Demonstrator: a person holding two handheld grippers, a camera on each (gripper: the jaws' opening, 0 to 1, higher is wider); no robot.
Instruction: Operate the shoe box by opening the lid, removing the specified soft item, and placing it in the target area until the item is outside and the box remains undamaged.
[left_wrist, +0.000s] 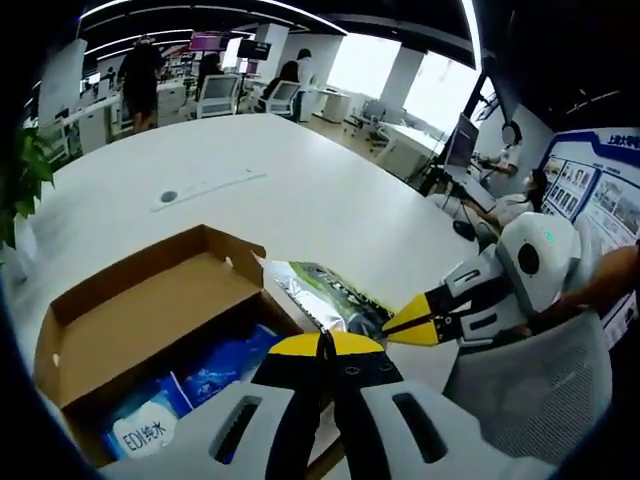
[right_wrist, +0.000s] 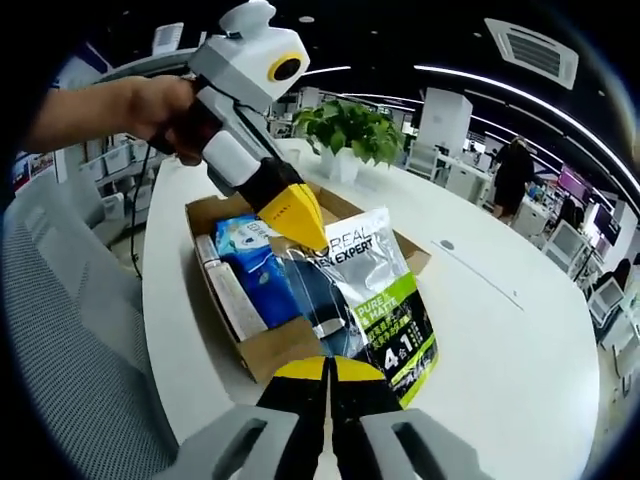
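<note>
White table (right_wrist: 520, 330) fills centre and right of right gripper view, w/ grey chair back (right_wrist: 70, 340) at lower left. Cardboard shoe box (right_wrist: 270, 350) sits open mid-frame near table edge, flaps up; in left gripper view the box (left_wrist: 130, 290) is at lower left. Potted plant (right_wrist: 350, 130) stands on table at top centre, beyond the box.

Silver-and-green L'Oreal Men Expert pouch (right_wrist: 385, 300) lies tilted over the box's right rim, centre to lower right, partly outside. Blue packs (right_wrist: 255, 260) inside box, left of pouch; one reads "EDI" (left_wrist: 145, 432) in left gripper view.

Left claw (right_wrist: 312, 238), upper centre, jaws together on pouch's top edge. Right claw (right_wrist: 328, 368), bottom centre, jaws together at pouch's lower edge; can't tell if it pinches it. In left gripper view, left claw (left_wrist: 322, 343) is closed at bottom centre, right claw (left_wrist: 392, 326) just right of it.
</note>
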